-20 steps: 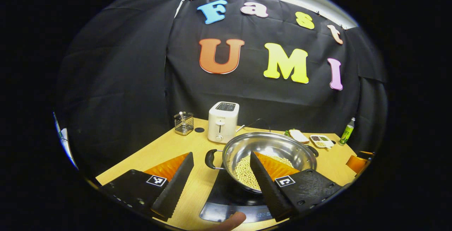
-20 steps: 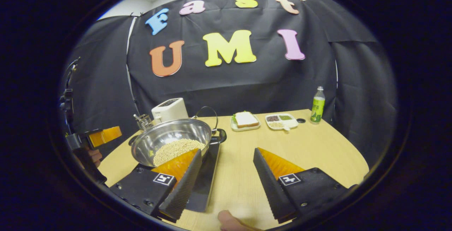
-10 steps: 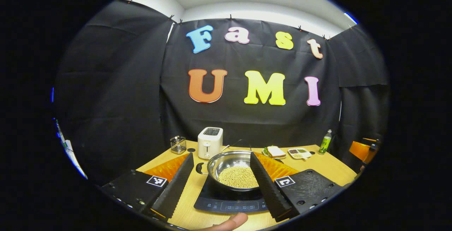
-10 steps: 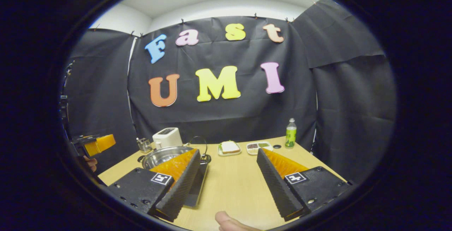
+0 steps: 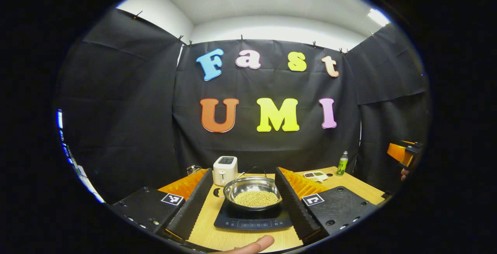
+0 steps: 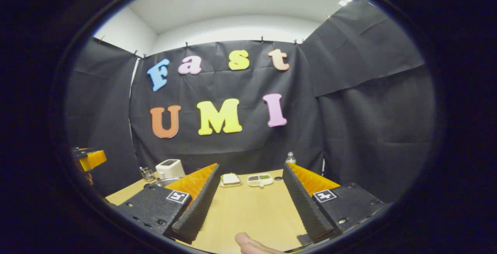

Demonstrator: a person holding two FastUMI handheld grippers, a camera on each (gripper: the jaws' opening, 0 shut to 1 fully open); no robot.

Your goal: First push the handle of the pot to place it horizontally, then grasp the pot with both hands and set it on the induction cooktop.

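A steel pot [image 5: 248, 186] holding pale beans [image 5: 256, 198] sits on the black induction cooktop [image 5: 252, 223], one dark side handle [image 5: 218, 192] pointing left. My left gripper [image 5: 243, 170] is open and held well back from the pot, which appears between its fingers at a distance. In the right gripper view a sliver of the pot's rim [image 6: 161, 182] peeks out behind the left finger. My right gripper [image 6: 250, 166] is open over bare wooden table [image 6: 252, 211], holding nothing. Each gripper also appears far off in the other's view: the right gripper [image 5: 404, 153], the left gripper [image 6: 87, 159].
A white toaster [image 5: 224, 169] stands behind the pot. Farther along the back are a sandwich plate [image 6: 231, 179], a divided snack dish [image 6: 260, 179], a green bottle [image 5: 342, 163] and a wire caddy [image 6: 147, 173]. A thumb [image 6: 252, 244] shows at the bottom edge.
Both grippers have drawn back and tilted up from the pot, which now looks much smaller. The pot stays on the cooktop. Both grippers stayed open.
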